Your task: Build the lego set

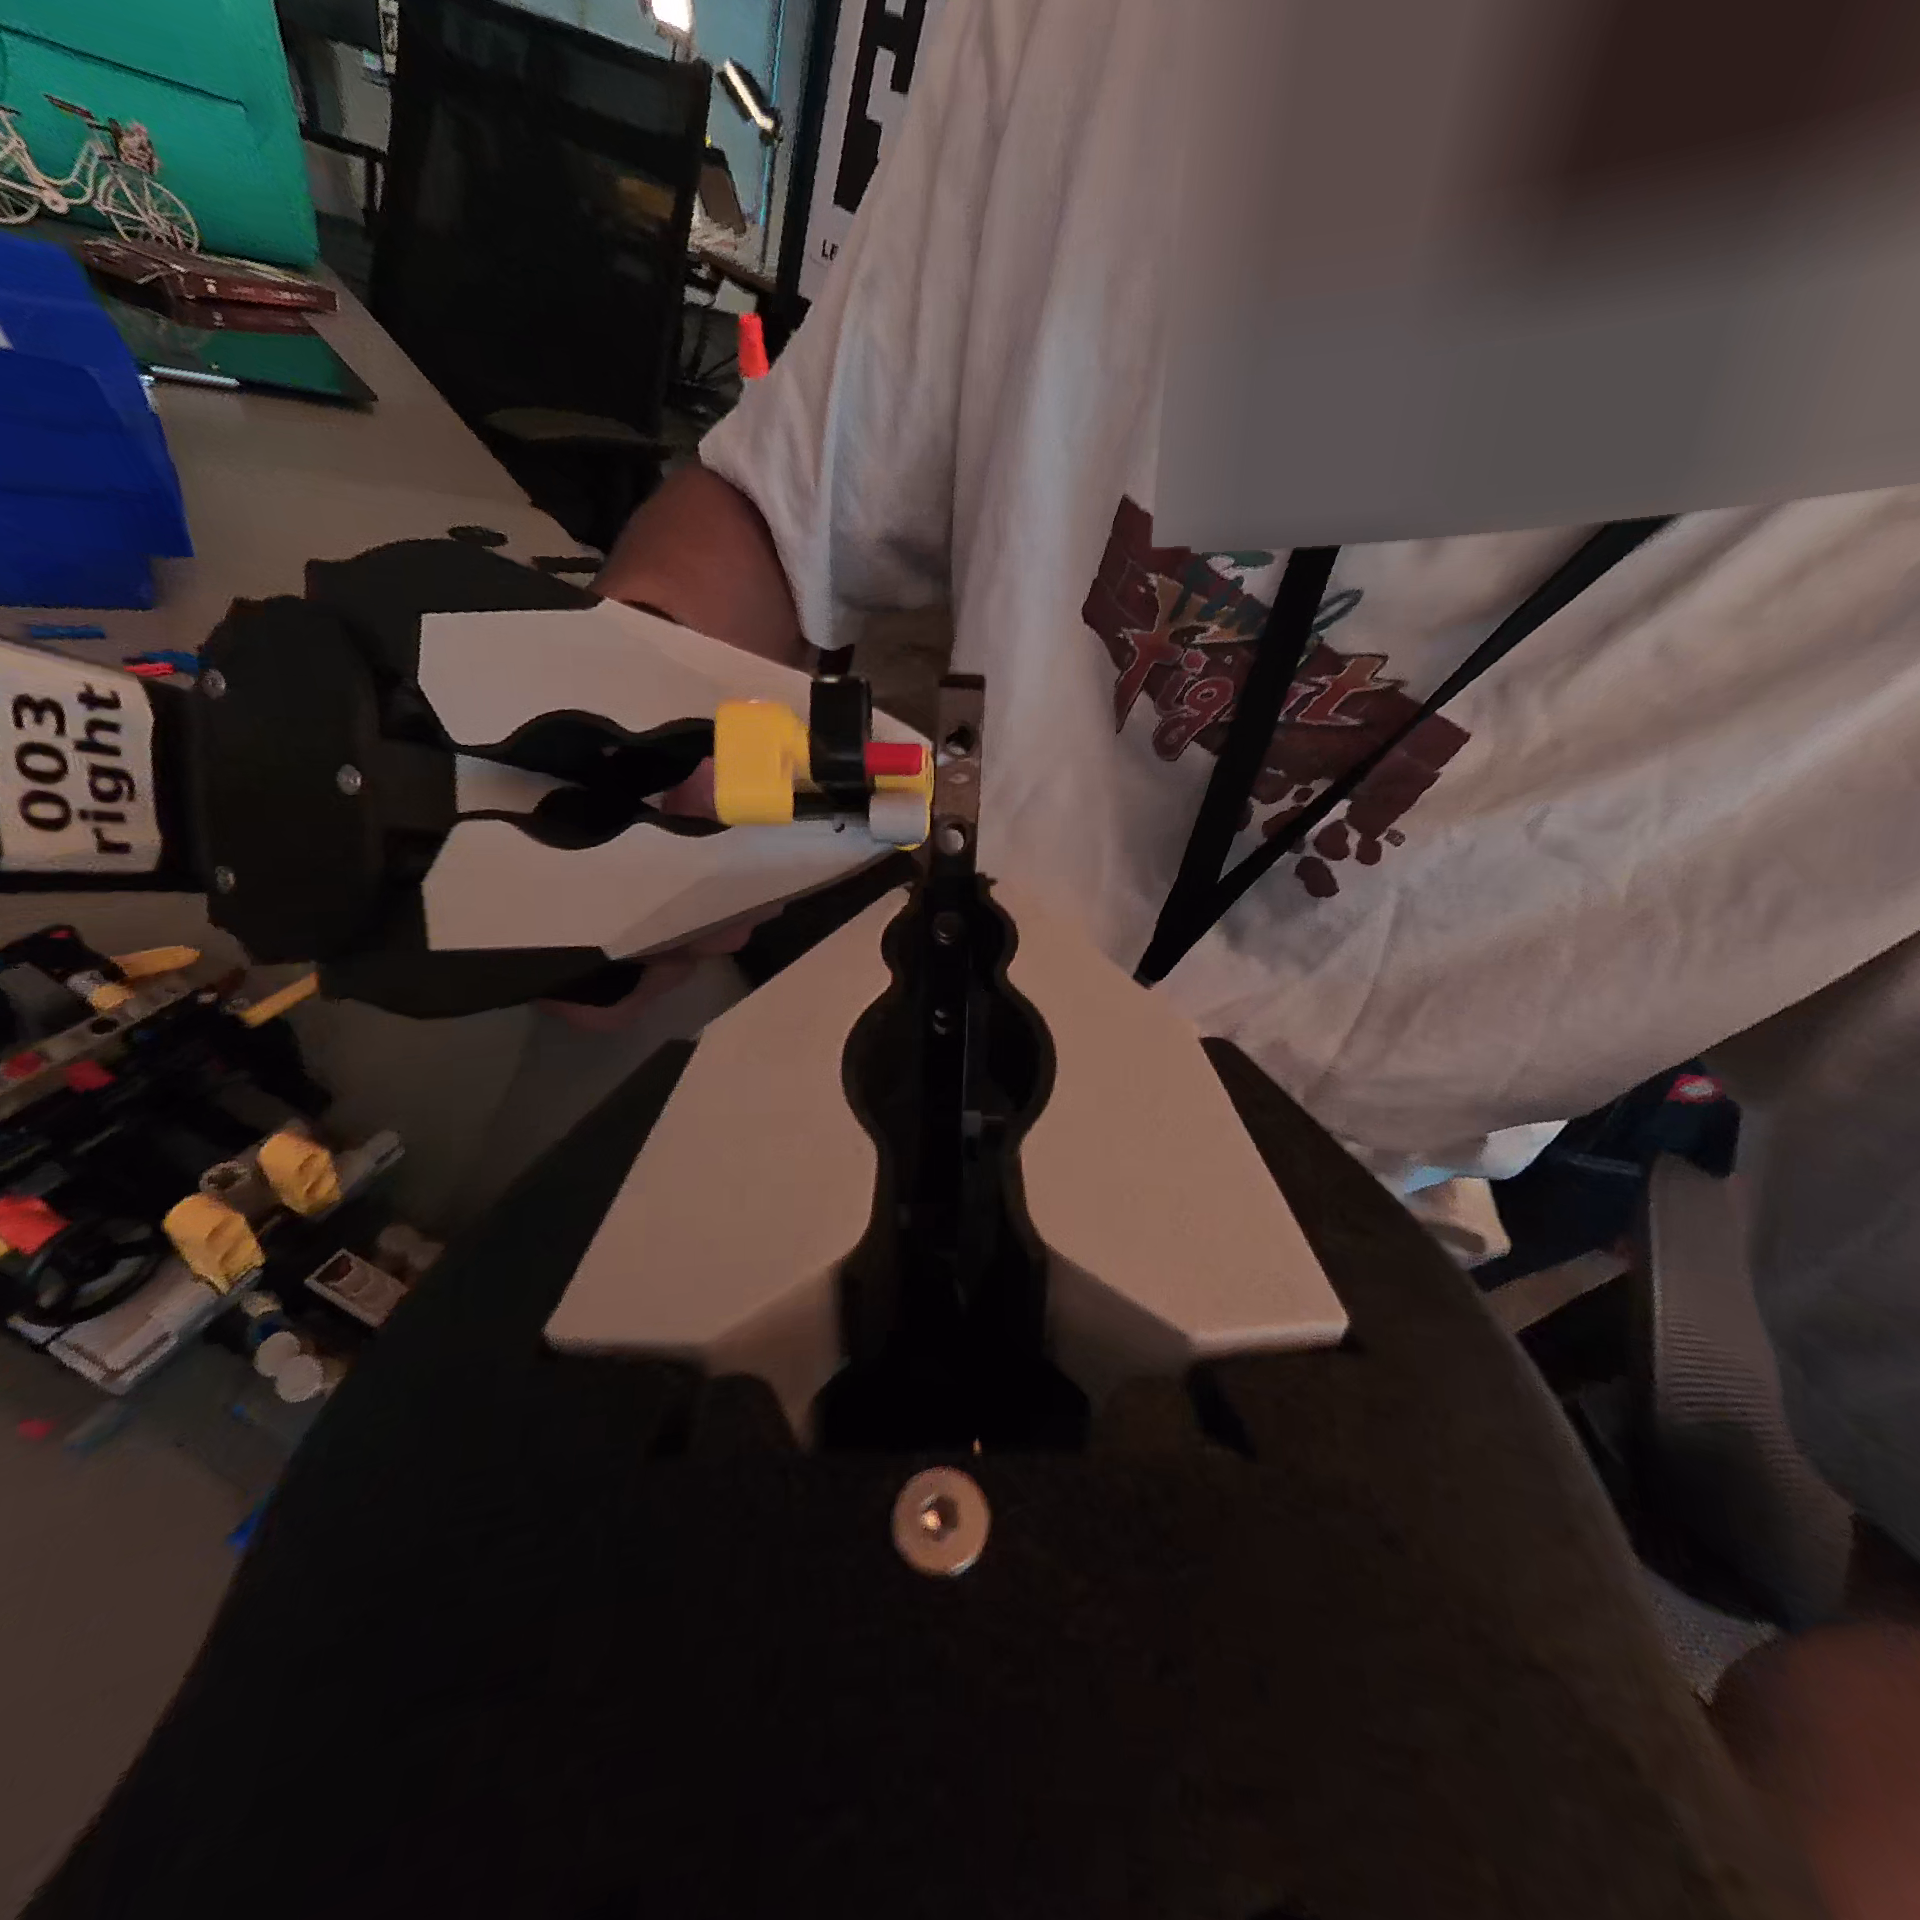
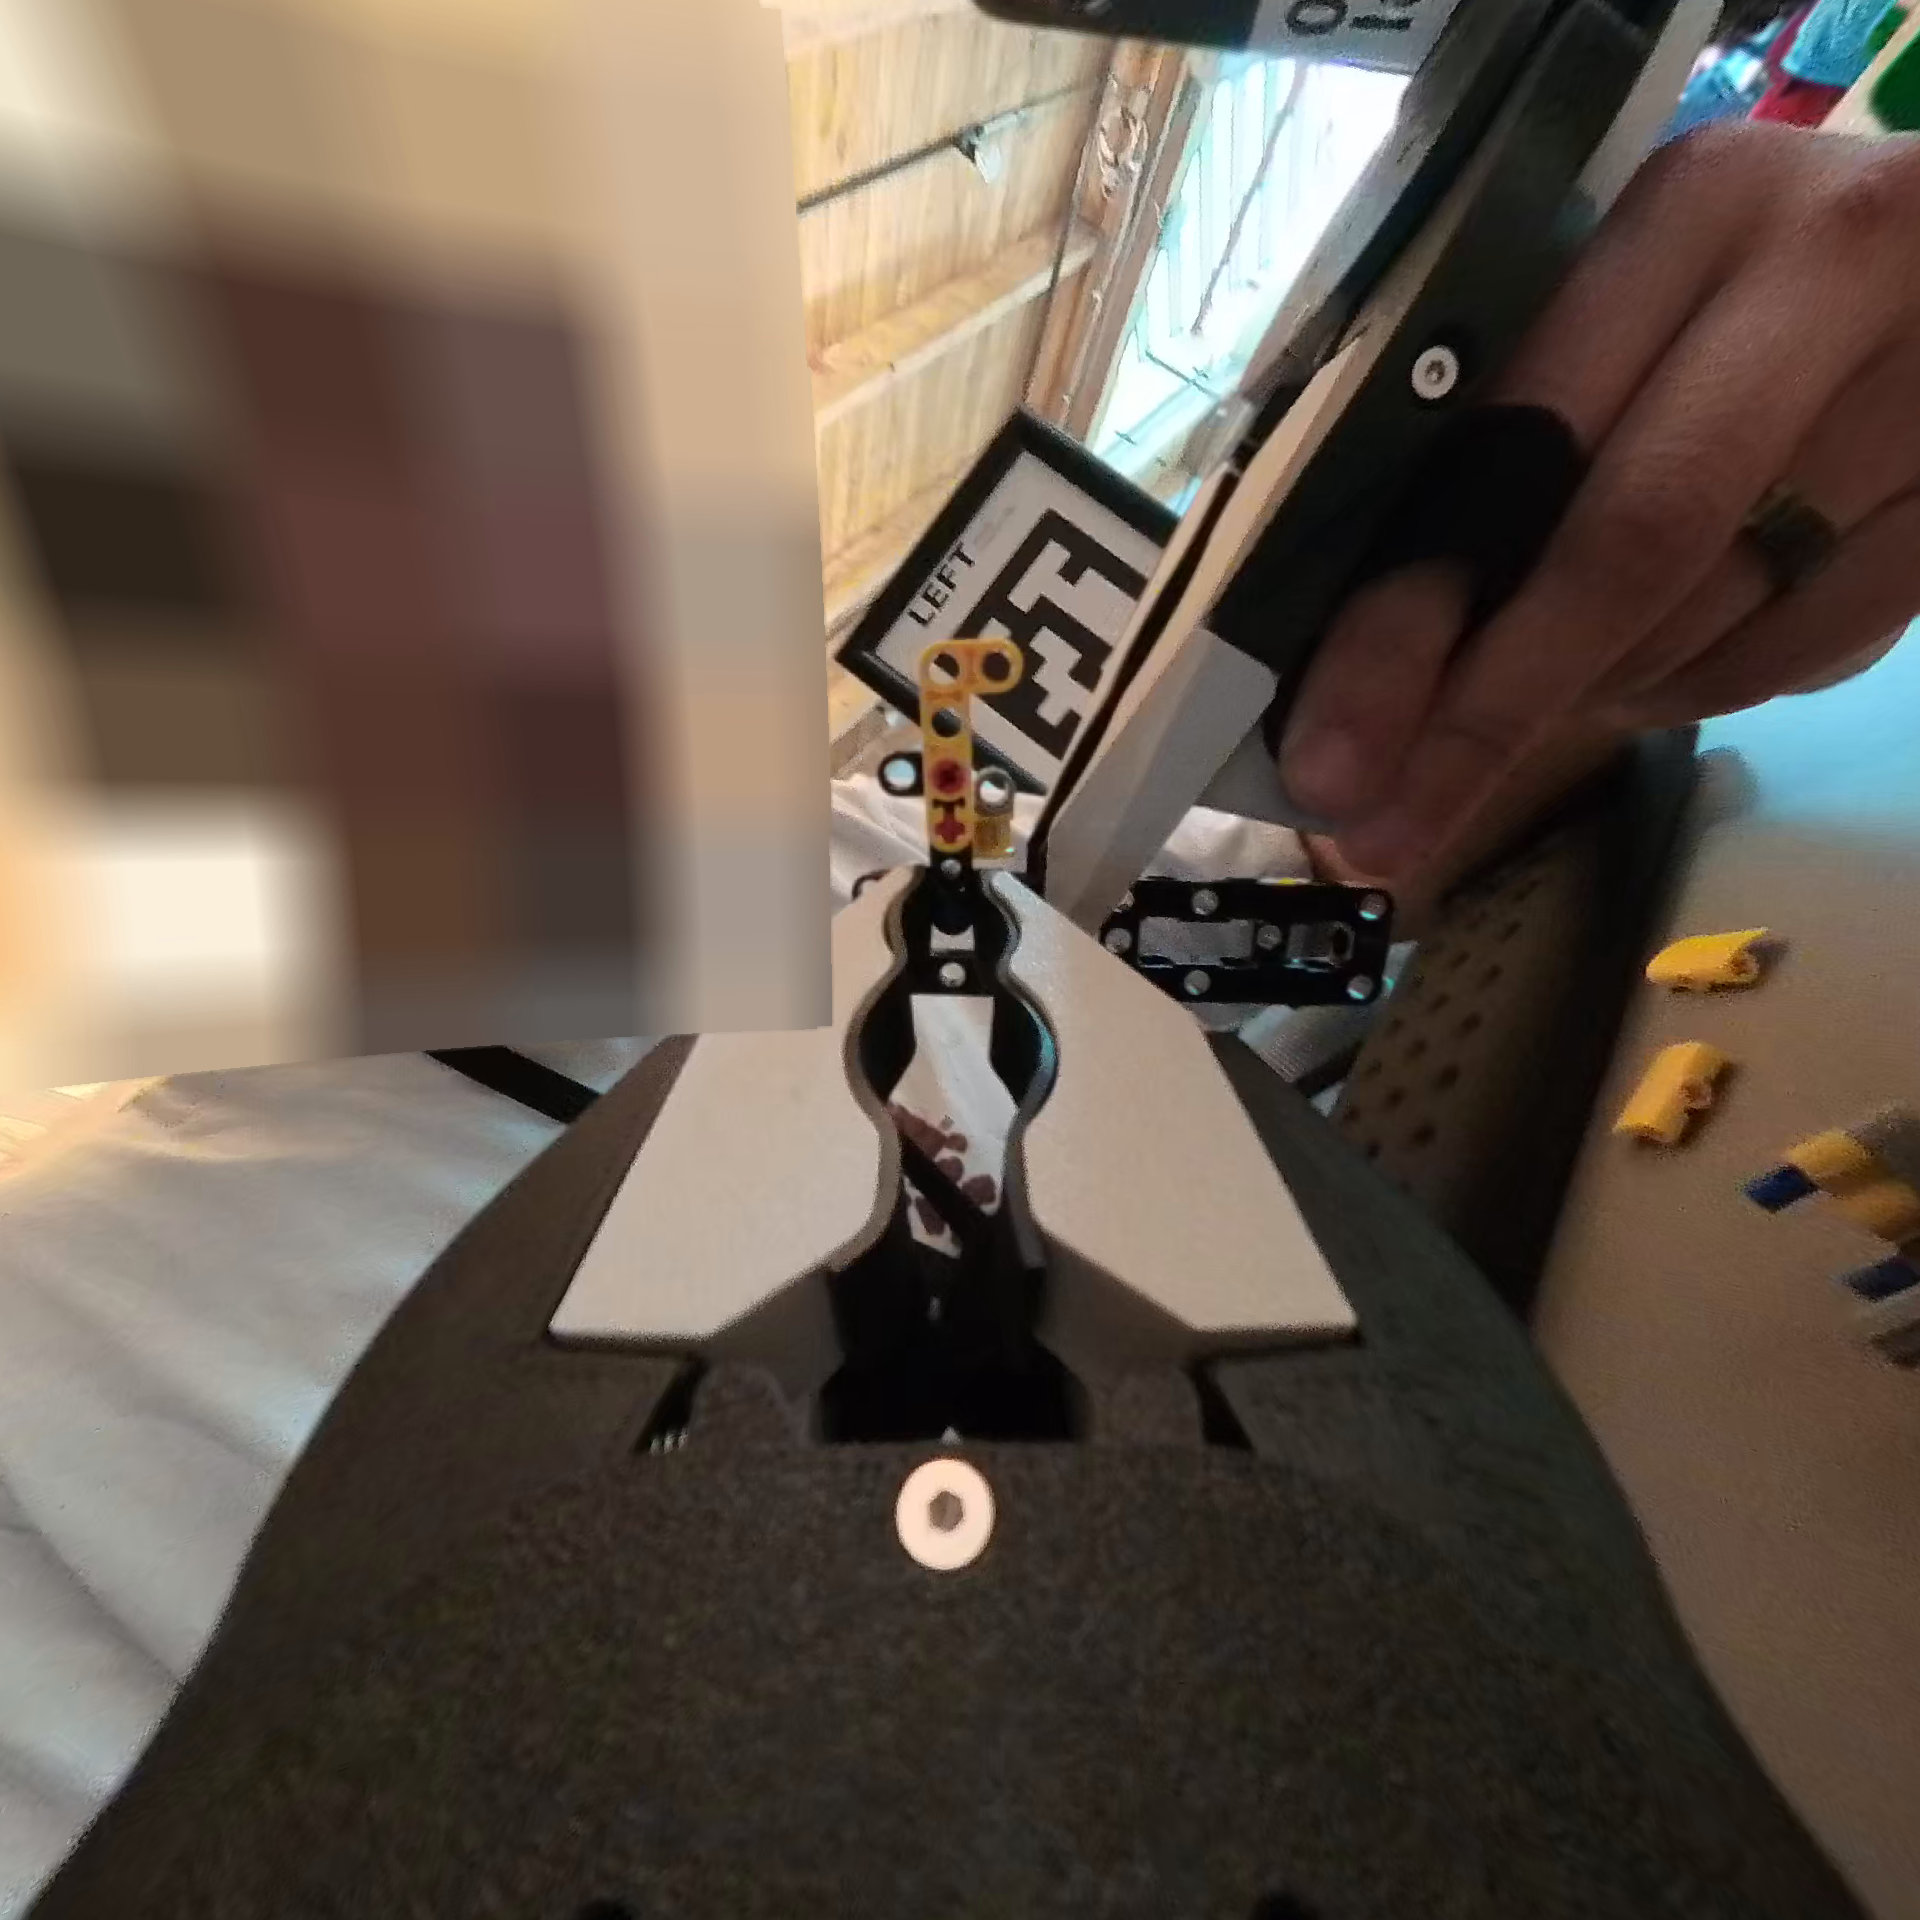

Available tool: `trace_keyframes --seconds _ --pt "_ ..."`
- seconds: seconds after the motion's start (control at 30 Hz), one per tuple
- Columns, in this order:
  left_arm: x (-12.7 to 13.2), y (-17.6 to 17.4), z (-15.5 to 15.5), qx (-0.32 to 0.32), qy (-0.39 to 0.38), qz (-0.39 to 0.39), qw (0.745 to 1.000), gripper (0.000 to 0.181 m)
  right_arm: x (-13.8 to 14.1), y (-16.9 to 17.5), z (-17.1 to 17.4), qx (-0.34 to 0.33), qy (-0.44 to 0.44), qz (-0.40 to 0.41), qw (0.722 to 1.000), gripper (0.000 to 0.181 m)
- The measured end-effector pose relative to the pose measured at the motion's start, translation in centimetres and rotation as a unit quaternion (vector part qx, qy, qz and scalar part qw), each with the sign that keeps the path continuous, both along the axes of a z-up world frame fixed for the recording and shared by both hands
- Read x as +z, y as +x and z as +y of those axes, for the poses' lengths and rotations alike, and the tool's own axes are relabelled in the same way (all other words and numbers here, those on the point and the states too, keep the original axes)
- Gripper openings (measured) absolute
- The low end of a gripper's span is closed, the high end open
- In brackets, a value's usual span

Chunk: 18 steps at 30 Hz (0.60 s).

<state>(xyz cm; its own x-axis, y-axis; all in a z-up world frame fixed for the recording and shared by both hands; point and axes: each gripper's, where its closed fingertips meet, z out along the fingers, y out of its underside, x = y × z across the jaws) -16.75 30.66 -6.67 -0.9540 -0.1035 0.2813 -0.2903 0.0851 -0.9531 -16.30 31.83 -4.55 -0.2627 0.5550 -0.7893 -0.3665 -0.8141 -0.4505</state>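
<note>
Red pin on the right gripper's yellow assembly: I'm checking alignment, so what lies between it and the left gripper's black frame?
Nothing: in the left wrist view the red pin nearly meets the black frame.

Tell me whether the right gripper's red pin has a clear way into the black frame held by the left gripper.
Probably yes. The red pin points at a hole in the black frame, nothing between them. Right gripper and left gripper both look clamped.

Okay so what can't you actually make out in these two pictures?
- Left wrist view: whether the red pin has entered the black beam; the contact is too small.
- Left wrist view: the lower beam, hidden inside the left tool.
- Right wrist view: loose yellow pieces blurred at the right edge.
- Both views: mosaic patches cover large areas.
</note>
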Motion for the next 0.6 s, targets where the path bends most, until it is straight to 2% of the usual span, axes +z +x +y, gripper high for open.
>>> trace_keyframes --seconds 0.17,0.4,0.6 --pt "-0.8 0.1 -0.3 0.020 0.050 -0.027 0.998 0.009 -0.8 0.0 -0.4 -0.003 0.010 -0.048 0.999 0.006" --pt "-0.3 0.0 -1.2 0.012 0.041 -0.043 0.998 0.009 -0.6 -0.3 -1.0 0.018 0.010 -0.032 0.999 0.006" --pt "0.1 0.0 -0.7 0.028 0.030 -0.078 0.996 0.009 -0.3 -0.1 -0.5 -0.003 0.012 -0.039 0.999 0.006"
